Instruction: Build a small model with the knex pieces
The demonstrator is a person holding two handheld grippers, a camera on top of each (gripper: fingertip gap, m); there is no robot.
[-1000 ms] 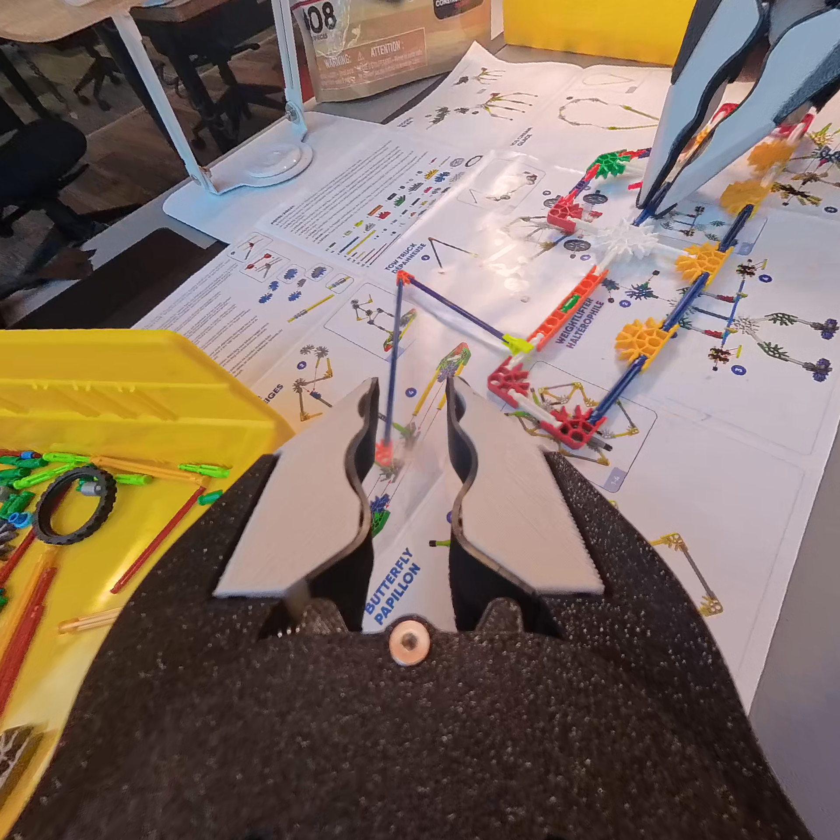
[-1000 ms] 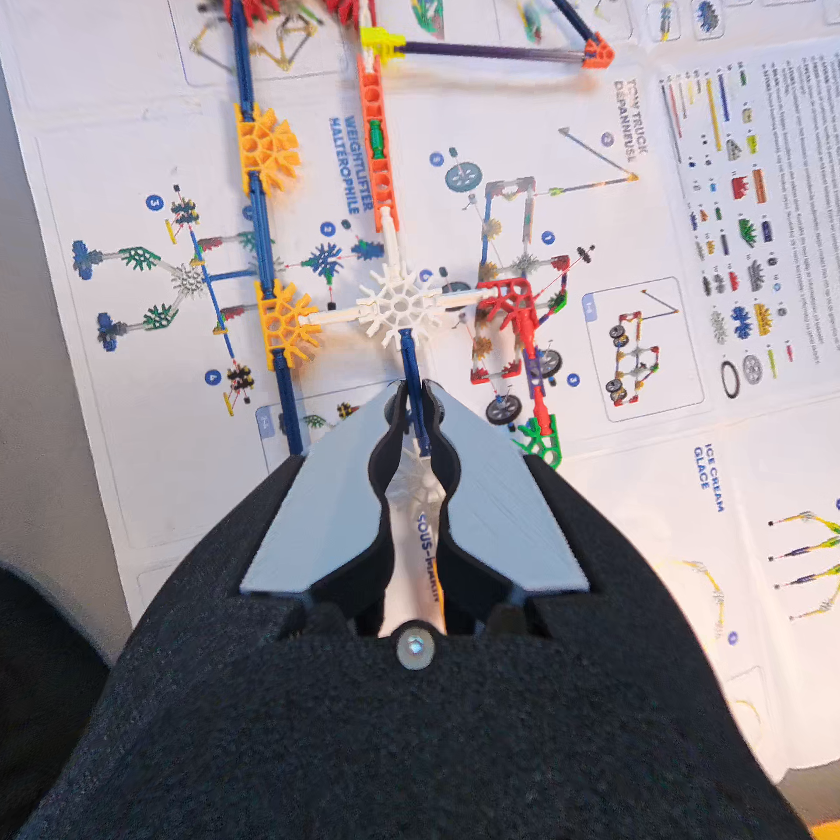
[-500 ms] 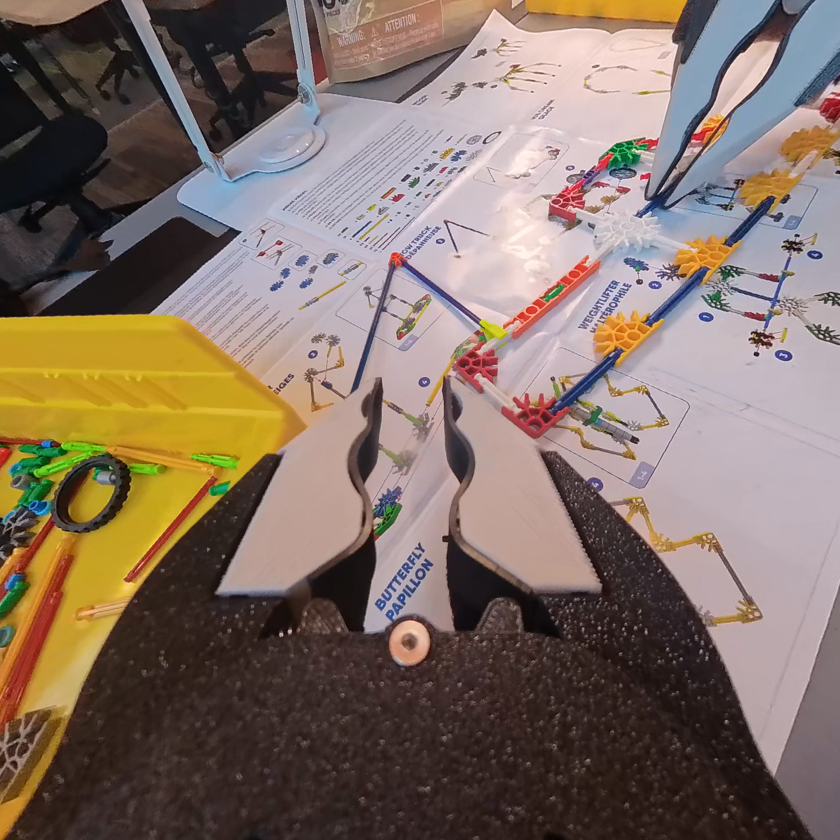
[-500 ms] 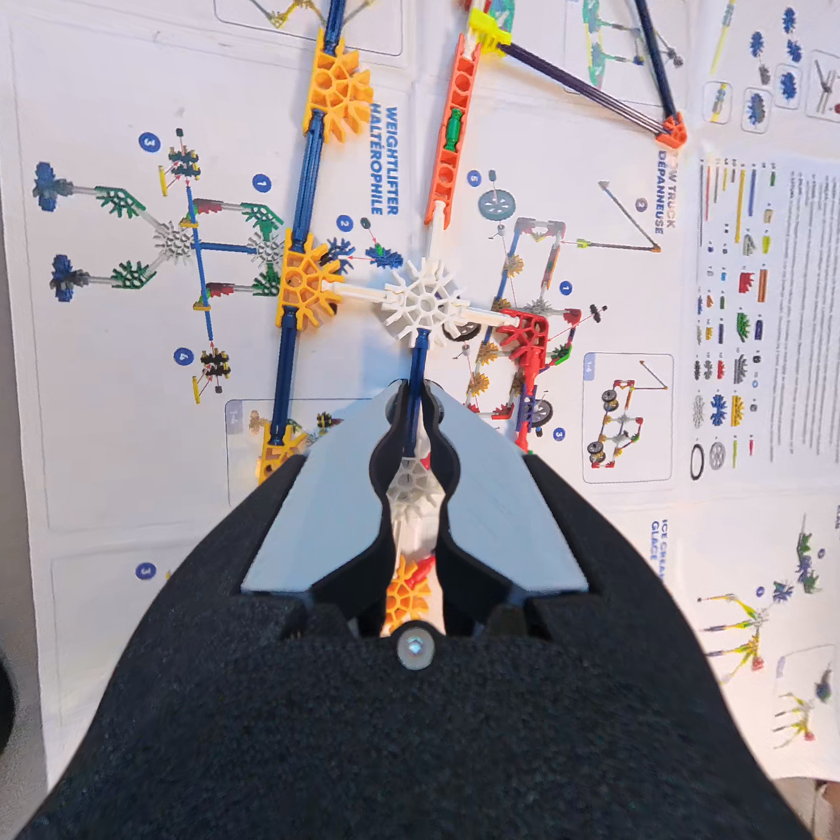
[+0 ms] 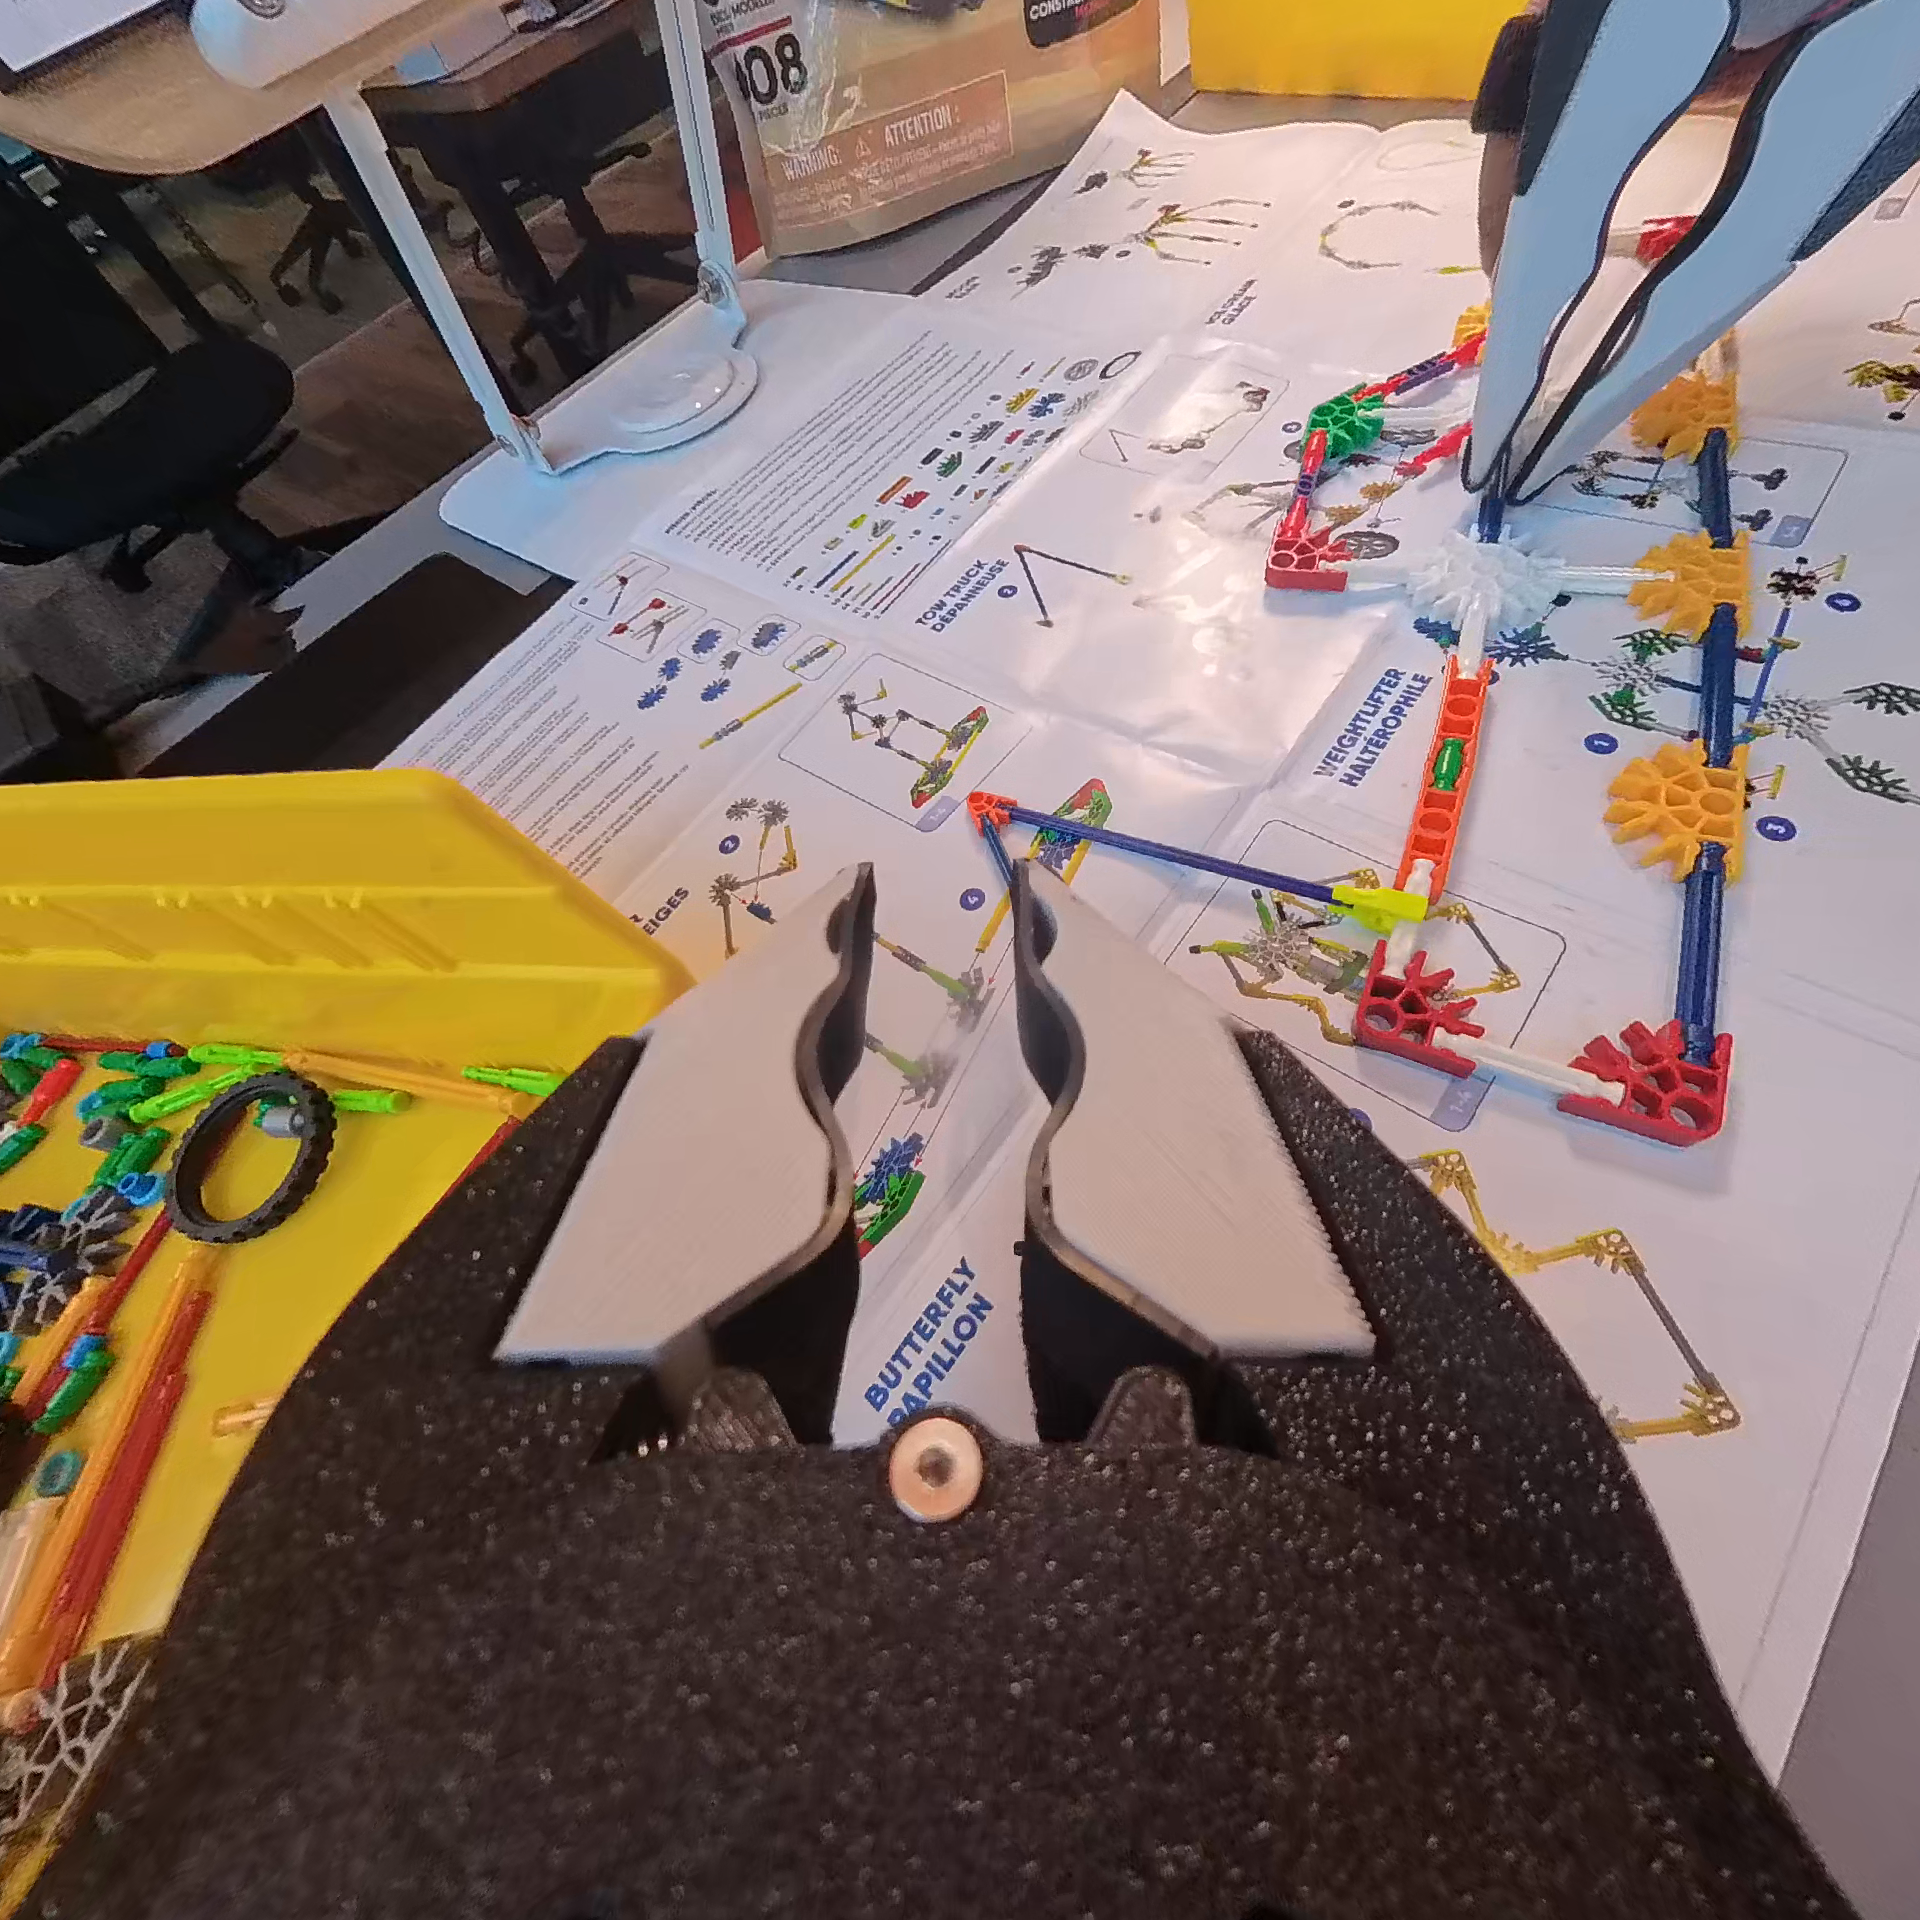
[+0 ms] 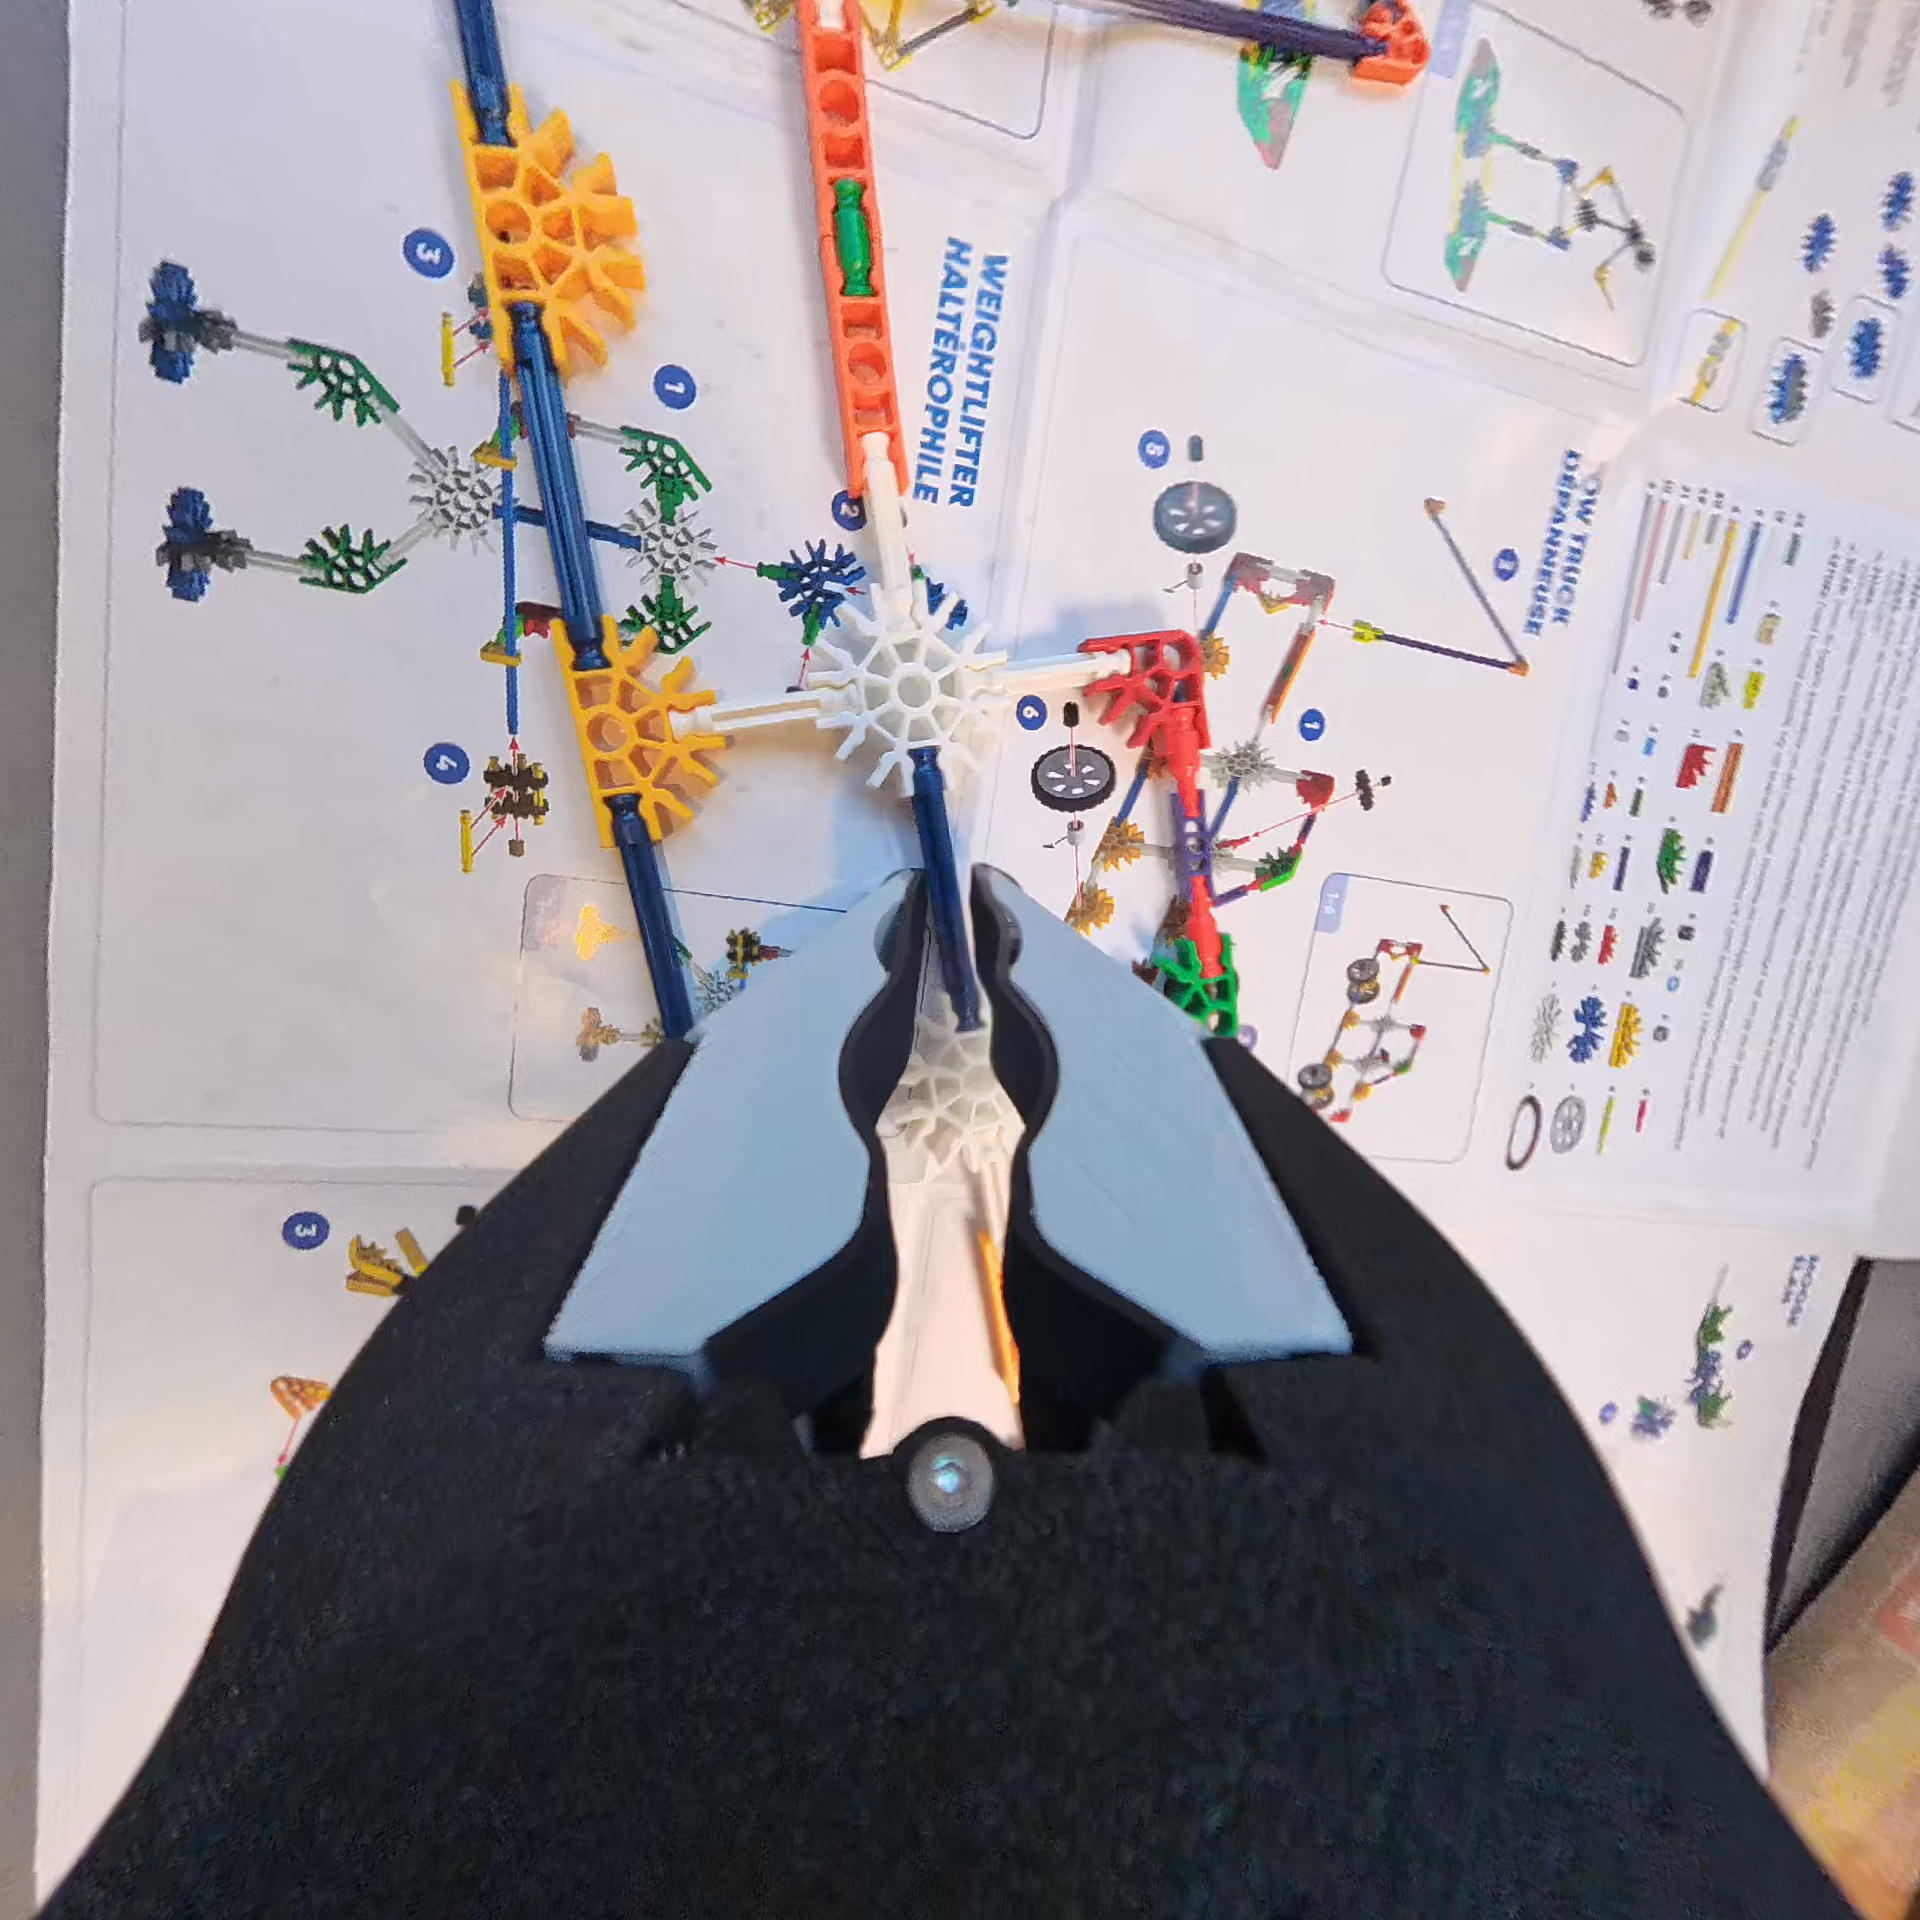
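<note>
A flat rod-and-connector toy build lies on a printed instruction sheet (image 5: 1143, 675). Its white snowflake connector (image 6: 912, 691) joins an orange strip (image 6: 857, 260), a red corner piece (image 6: 1148, 675) and a yellow connector (image 6: 634, 727). My right gripper (image 6: 945, 883) is shut on the short blue rod (image 6: 935, 821) below that connector. A second white connector (image 6: 951, 1081) shows between its fingers. The right gripper also shows in the left wrist view (image 5: 1496, 488). My left gripper (image 5: 940, 894) is open and empty. It hovers just short of the orange corner (image 5: 987, 805) of two thin blue rods.
A yellow tray (image 5: 312, 914) of loose rods, connectors and a black tyre ring (image 5: 249, 1158) sits at my left. A white lamp base (image 5: 665, 405) and a cardboard box (image 5: 883, 114) stand at the back. The sheet's edge and grey table run along the right. The grippers' ends are close to 20 centimetres from one another.
The thin blue rod's end that stood between my left fingers is now out of them. The build has swung round on the sheet, with my right gripper still on its blue rod.
</note>
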